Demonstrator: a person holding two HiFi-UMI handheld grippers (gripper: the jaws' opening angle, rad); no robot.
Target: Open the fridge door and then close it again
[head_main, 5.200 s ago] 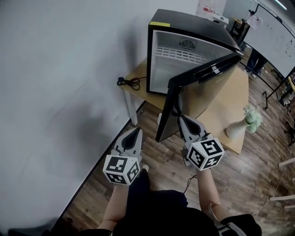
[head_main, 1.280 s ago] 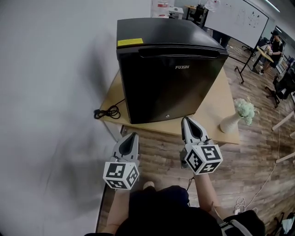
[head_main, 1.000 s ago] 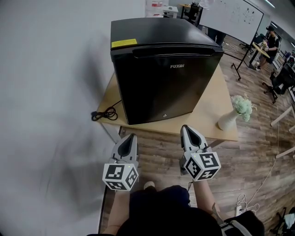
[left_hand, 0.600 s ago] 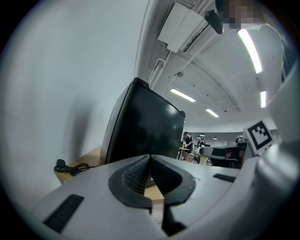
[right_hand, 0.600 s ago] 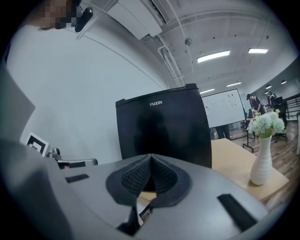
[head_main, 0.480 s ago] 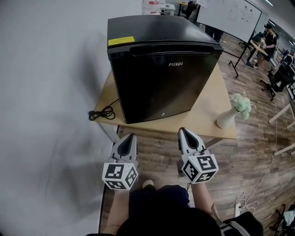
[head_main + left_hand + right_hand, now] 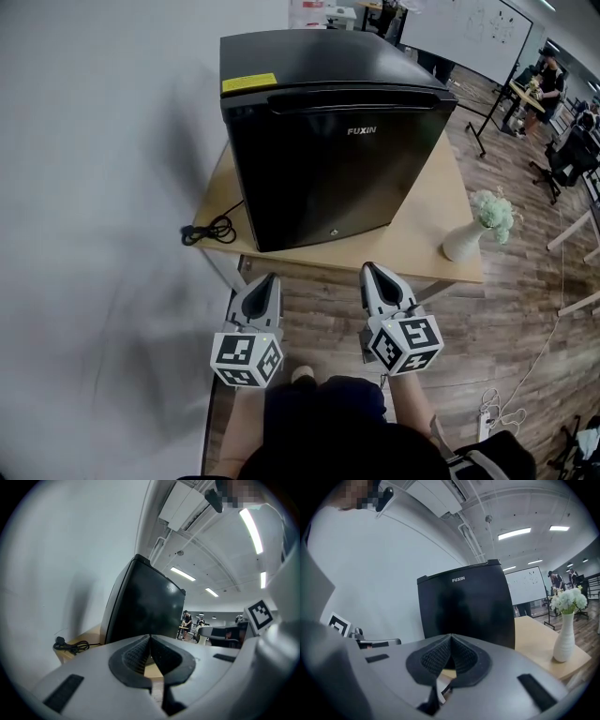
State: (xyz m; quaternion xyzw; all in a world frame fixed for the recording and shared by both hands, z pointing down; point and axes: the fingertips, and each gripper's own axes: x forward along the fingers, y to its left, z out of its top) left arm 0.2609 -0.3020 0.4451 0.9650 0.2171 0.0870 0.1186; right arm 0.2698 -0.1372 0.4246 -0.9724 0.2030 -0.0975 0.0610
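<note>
While both claws are held in the air in front of the tabletop (image 7: 441, 220), the black fridge (image 7: 319, 56) is seen standing on it, close to the white wall (image 7: 94, 169). Its door (image 7: 347, 183) is shut flat against the body, and the word FUXIN is printed near the top of the door. A yellow label (image 7: 248, 82) is stuck on the top of the fridge, at the front left corner.

The left claw (image 7: 269, 278) is closed. In the left gripper view its pads (image 7: 136, 654) are pressed together in one line and nothing is found between them. The right claw (image 7: 367, 268) is closed in the same way and is also empty. Both claws are pointed toward the fridge but are apart from it, over the wooden floor (image 7: 525, 319), just before the near edge of the tabletop.

A black cable (image 7: 208, 230) is coiled on the tabletop at the left of the fridge, beside the wall. A white vase (image 7: 464, 242) with pale flowers (image 7: 494, 208) is placed near the right front corner of the tabletop, apart from the fridge. A whiteboard (image 7: 469, 28) is seen far behind.
</note>
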